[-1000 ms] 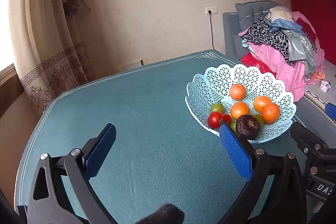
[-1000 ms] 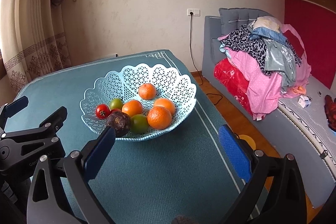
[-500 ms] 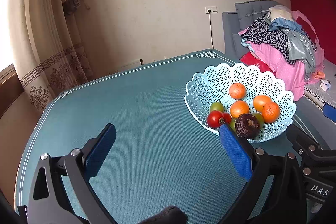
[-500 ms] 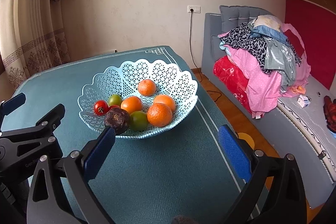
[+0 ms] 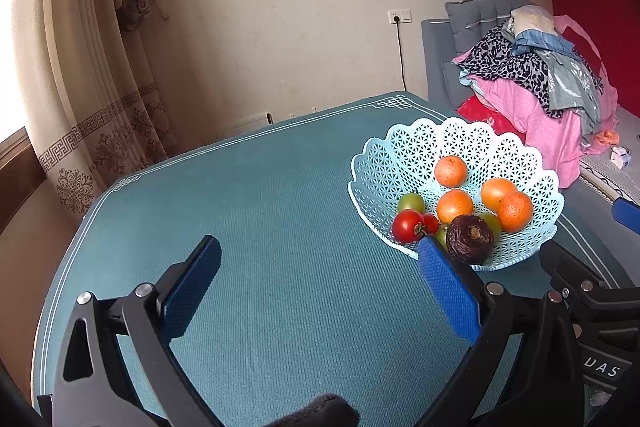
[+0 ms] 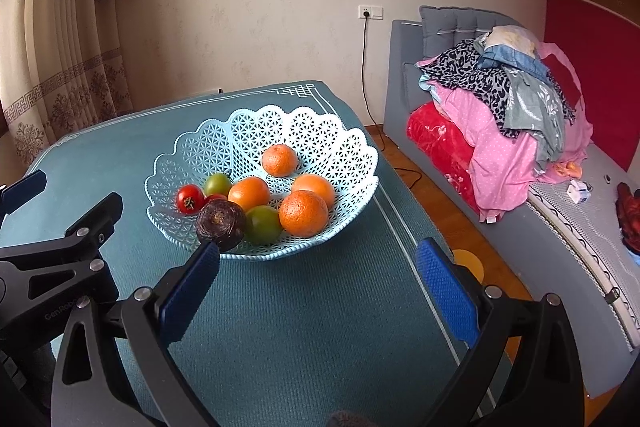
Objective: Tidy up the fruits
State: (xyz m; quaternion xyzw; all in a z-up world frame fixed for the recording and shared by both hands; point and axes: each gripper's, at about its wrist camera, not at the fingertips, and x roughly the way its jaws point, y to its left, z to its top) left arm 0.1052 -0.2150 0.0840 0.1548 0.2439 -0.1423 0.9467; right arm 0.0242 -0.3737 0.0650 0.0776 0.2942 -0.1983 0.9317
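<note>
Both grippers edged closer to the basket [image 6: 256,131]; jaws wide apart, empty. Inside it: four oranges [image 6: 303,213], two red tomatoes [image 6: 189,199], two green fruits [image 6: 262,225], one dark fruit [image 6: 220,223].

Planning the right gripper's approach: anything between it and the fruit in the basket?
Nothing visible. The right gripper is open and empty, with only bare teal tablecloth between it and the basket. The near rim is low. The dark purple fruit sits nearest, in front of the oranges. The left gripper, also open, is off to the side.
</note>
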